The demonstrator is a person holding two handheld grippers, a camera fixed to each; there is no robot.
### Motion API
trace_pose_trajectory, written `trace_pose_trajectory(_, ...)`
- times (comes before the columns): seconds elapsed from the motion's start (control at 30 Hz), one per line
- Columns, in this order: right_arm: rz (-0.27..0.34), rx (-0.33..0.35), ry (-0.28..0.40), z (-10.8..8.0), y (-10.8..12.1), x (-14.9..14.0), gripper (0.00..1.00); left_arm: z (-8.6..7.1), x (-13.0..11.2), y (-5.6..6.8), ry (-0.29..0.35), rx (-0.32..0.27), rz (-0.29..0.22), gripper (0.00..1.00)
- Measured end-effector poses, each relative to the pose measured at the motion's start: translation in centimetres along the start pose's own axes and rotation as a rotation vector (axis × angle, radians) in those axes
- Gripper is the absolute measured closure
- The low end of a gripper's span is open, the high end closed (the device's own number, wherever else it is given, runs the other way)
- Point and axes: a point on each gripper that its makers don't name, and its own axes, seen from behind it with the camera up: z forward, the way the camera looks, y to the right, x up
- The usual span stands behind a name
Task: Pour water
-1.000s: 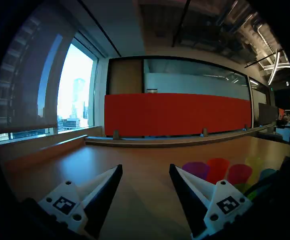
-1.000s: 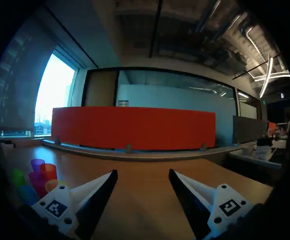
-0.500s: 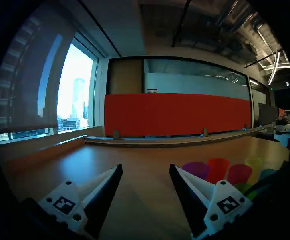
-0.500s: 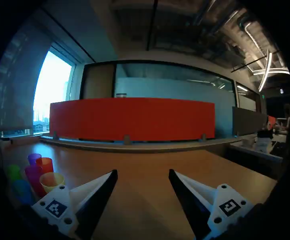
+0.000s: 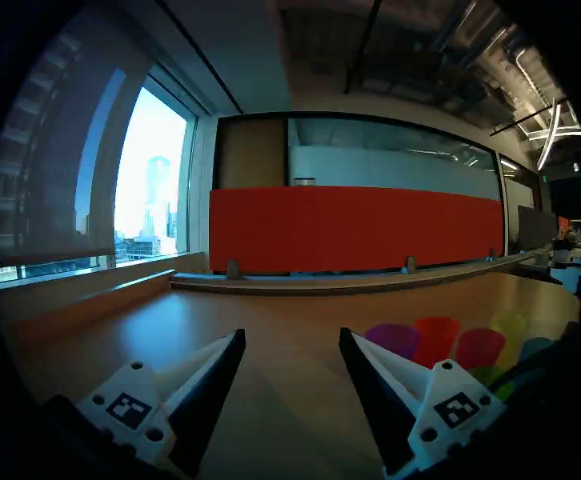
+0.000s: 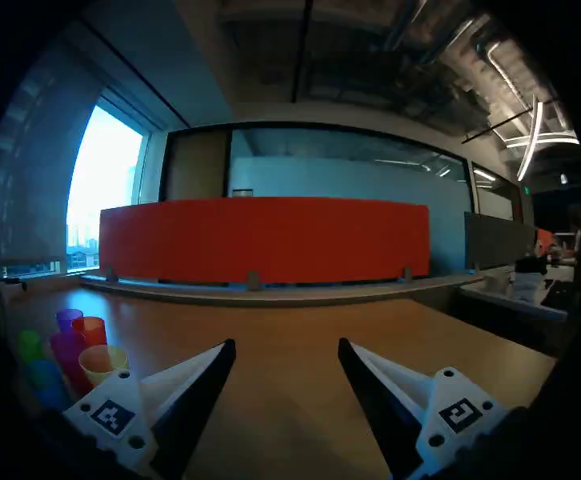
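altogether six coloured cups [image 6: 70, 354] on one table [image 6: 418, 336]; left gripper [image 5: 290, 332] and right gripper [image 6: 286, 342] fingers apart, empty

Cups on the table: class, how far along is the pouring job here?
Done: nothing visible; the cups stand grouped on the table, none lifted. In hand: nothing; the left tool and right tool are open and empty. Left: grasping a cup and pouring. Whether any cup holds water cannot be told.
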Motion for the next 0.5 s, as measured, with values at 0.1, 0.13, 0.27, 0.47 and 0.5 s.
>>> trace_pose_trajectory(0.1, 0.0, 0.004, -0.001, -0.03, -0.03, 0.04, 0.01, 0.0, 0.0, 0.02, 0.0, 0.0, 0.0, 0.13)
trace_pose_trajectory(0.13, 0.001, 0.005, -0.001, -0.03, -0.05, 0.05, 0.01, 0.02, 0.0, 0.01, 0.0, 0.0, 0.0, 0.13)
trace_pose_trajectory(0.27, 0.001, 0.009, -0.001, -0.07, -0.12, 0.05, 0.01, 0.04, -0.01, 0.01, 0.0, 0.0, 0.0, 0.13)
trace_pose_trajectory(0.47, 0.001, 0.016, -0.001, -0.08, -0.11, 0.02, 0.01, 0.01, -0.03, 0.0, 0.0, 0.0, 0.0, 0.13)
trace_pose_trajectory(0.5, 0.001, 0.016, -0.001, -0.07, -0.1, 0.02, 0.01, 0.01, -0.03, 0.0, 0.0, 0.0, 0.0, 0.13)
